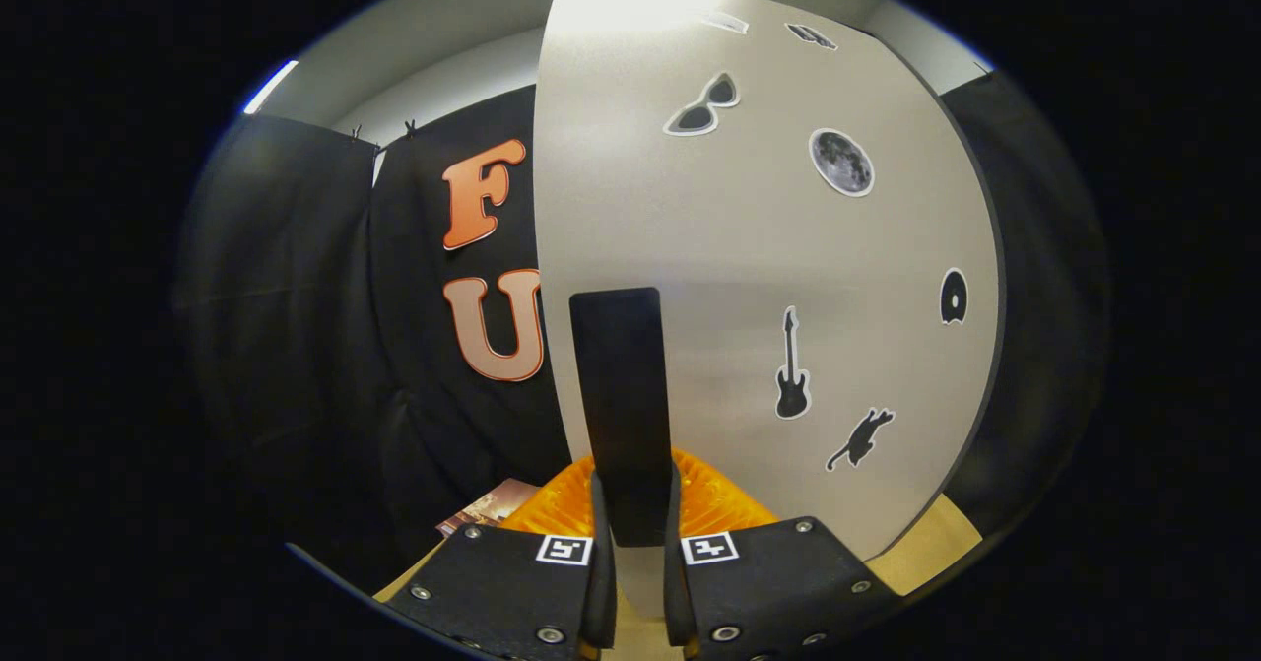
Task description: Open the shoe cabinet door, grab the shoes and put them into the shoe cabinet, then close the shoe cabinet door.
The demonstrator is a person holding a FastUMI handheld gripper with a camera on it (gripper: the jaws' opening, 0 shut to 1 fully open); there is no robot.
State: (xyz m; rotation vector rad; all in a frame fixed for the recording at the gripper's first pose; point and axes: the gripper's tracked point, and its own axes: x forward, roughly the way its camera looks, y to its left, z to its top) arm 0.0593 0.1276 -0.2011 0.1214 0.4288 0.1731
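Cabinet door (768,277) runs out of view at top; its lower edge is covered by the gripper (638,582) bodies. Black handle (623,405) on the door: bottom end drops between the jaws, so whether the pads actually press on it can't be told. Orange ribbed object (724,503) behind the handle is mostly blocked by handle and gripper, identity unclear. Reddish printed item (490,506) left of it is cut by the gripper, too little seen to name. Topmost stickers (811,35) on the door are squashed and unreadable. Tan table (936,543) shows in slivers. Cabinet interior is hidden by the door.
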